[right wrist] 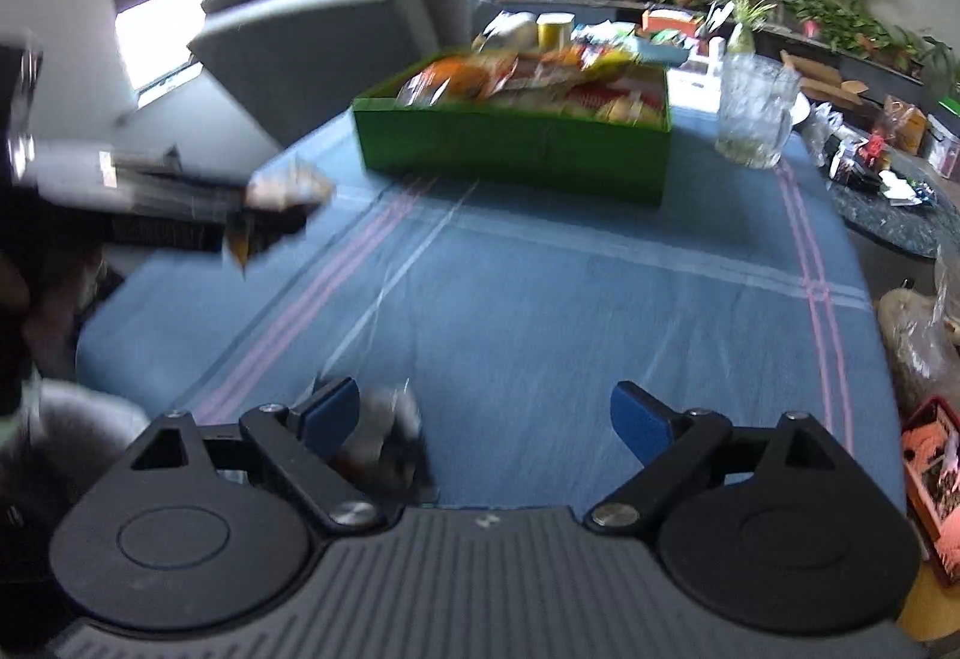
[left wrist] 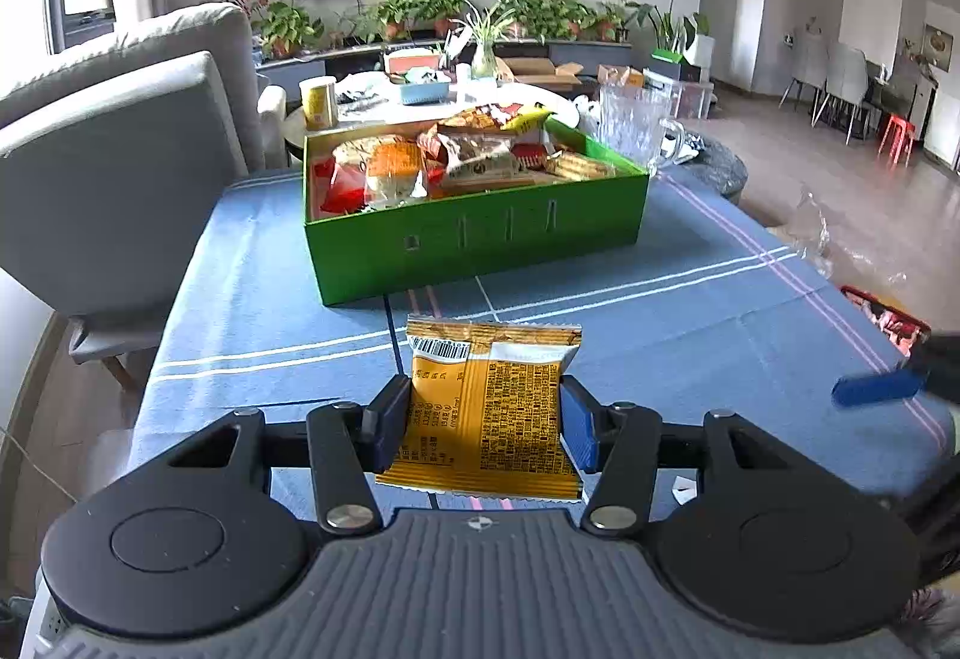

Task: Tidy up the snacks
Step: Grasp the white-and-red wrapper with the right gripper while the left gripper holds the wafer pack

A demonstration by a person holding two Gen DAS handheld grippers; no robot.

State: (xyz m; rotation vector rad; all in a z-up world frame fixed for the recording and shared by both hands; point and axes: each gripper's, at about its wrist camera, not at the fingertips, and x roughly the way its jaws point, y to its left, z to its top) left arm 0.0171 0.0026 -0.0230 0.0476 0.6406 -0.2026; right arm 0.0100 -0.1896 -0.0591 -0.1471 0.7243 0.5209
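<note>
My left gripper (left wrist: 483, 428) is shut on an orange and white snack packet (left wrist: 489, 407), held above the blue tablecloth (left wrist: 660, 323). A green box (left wrist: 474, 233) with several snack packets stands farther back on the table; it also shows in the right wrist view (right wrist: 516, 143). My right gripper (right wrist: 486, 413) is open above the cloth, with a small dark blurred object (right wrist: 390, 437) by its left finger; I cannot tell what it is. The left gripper with the packet (right wrist: 282, 203) shows blurred at the left of the right wrist view. One blue right fingertip (left wrist: 876, 389) shows in the left wrist view.
A glass pitcher (left wrist: 636, 131) stands right of the box. A grey chair (left wrist: 120, 167) stands at the table's left. A round side table (left wrist: 420, 95) with a yellow can and clutter sits behind. A red basket (right wrist: 936, 479) and bags lie off the table's right edge.
</note>
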